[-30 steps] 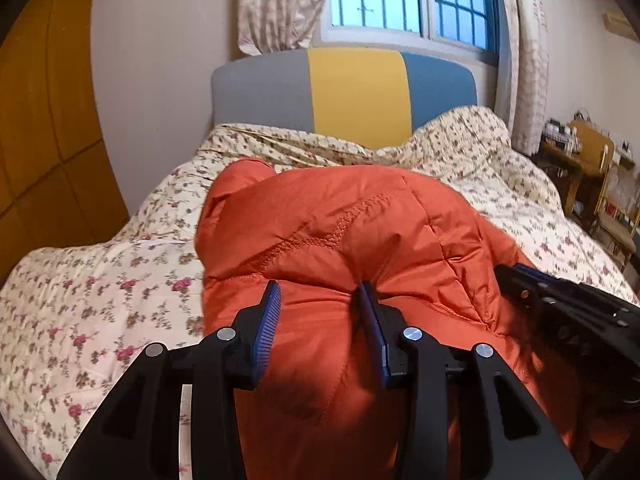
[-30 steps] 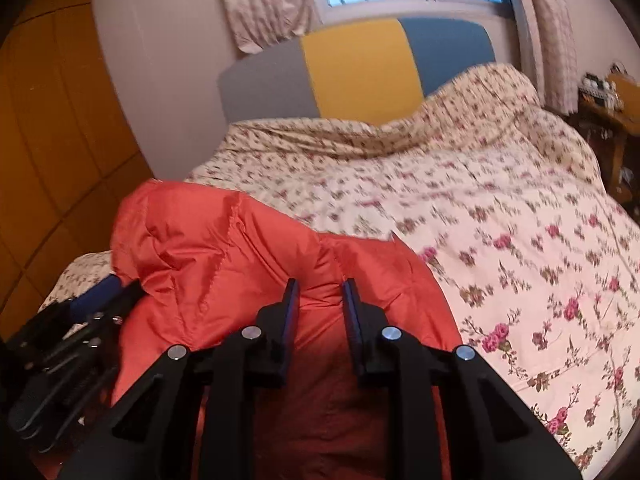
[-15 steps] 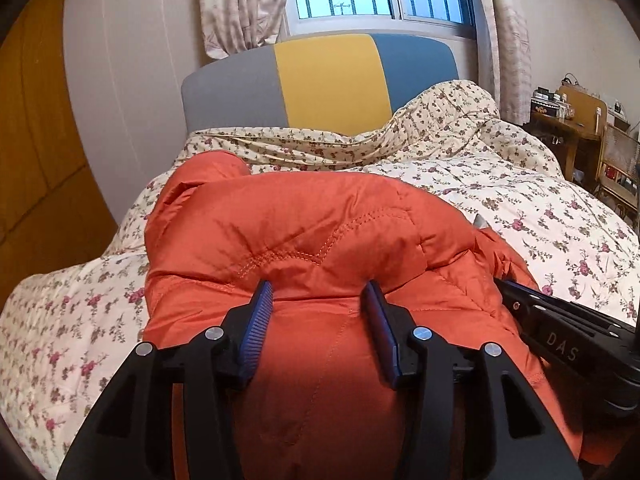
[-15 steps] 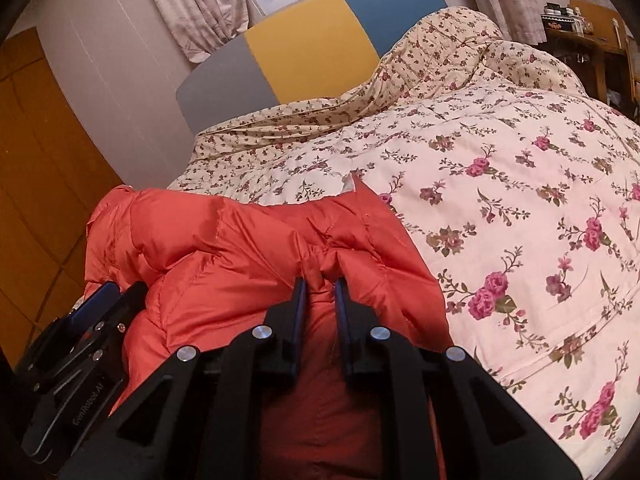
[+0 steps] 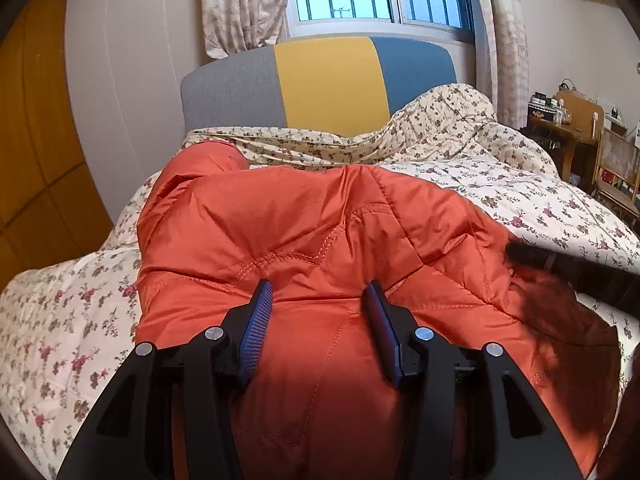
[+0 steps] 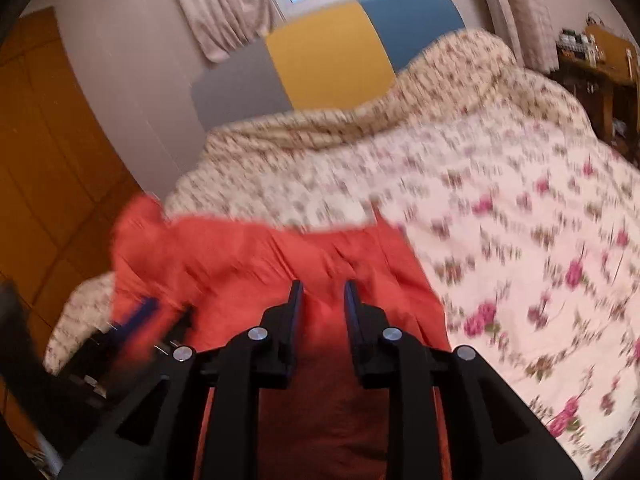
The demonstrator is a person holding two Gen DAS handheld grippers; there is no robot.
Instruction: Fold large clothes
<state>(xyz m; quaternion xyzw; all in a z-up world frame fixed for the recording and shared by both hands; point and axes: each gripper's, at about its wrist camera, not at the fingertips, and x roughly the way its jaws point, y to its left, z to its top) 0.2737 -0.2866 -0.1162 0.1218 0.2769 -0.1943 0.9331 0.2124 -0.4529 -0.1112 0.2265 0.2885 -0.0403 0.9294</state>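
I am standing at the near edge of a bed (image 5: 520,208) covered by a floral quilt, and a big orange padded jacket (image 5: 304,232) lies on it right in front of me, toward the left side of the bed. It is bunched into a thick mound with one layer doubled over another, so I judge that a first fold is already laid down.

My left gripper (image 5: 318,300) has its fingers (image 5: 256,320) apart over the near part of the jacket. Orange fabric shows between them, but the pads do not appear to be pressing on it. My right gripper (image 6: 320,300) is at the jacket's right side; its view is blurred. Its fingers (image 6: 294,312) stand a narrow gap apart and are opening, with orange fabric seen between them and no clear pinch on it. So I judge that both grippers are letting go after setting the fabric down.

What is left, as far as I can tell: the mound is lumpy and uneven, with a rounded end, perhaps a sleeve or hood, sticking out at the far left. It likely needs tucking in, another fold, and some flattening. The near end of the jacket is hidden below my grippers.
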